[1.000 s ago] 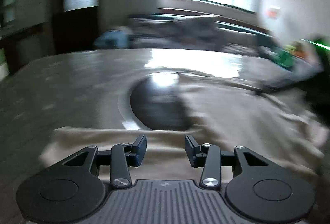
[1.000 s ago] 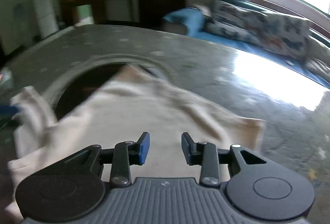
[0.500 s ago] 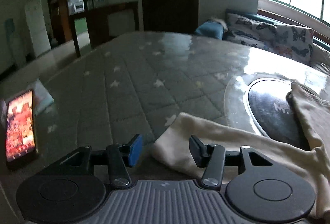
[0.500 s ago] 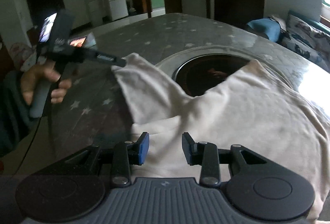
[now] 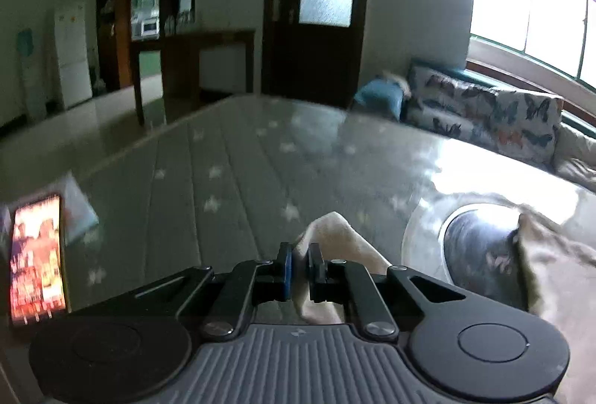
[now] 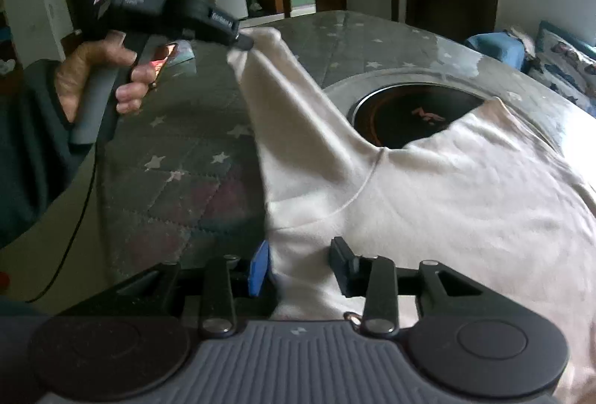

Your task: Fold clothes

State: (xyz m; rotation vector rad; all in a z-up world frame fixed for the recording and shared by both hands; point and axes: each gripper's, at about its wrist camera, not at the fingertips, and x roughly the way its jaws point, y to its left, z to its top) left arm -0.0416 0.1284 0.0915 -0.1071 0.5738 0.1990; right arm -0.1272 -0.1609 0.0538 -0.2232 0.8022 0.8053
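Note:
A cream long-sleeved top point(image 6: 428, 203) lies spread over the star-patterned table cover point(image 6: 178, 150). My left gripper point(image 5: 299, 273) is shut on the end of its sleeve point(image 5: 331, 236) and holds it lifted off the table; the right wrist view shows that same gripper point(image 6: 244, 43) at the upper left, held by a hand point(image 6: 100, 69), with the sleeve point(image 6: 283, 87) stretched up to it. My right gripper point(image 6: 300, 266) is open low over the top's body, its fingers on either side of a fabric edge.
A round dark glass inset point(image 6: 409, 113) sits in the table, partly covered by the top. A lit phone point(image 5: 35, 255) leans at the table's left edge. A butterfly-print sofa point(image 5: 491, 113) and a dark door point(image 5: 316, 5) stand beyond the table.
My left gripper has shut on the sleeve end and raised it off the table. The right gripper stays open and has sunk closer to the top's body.

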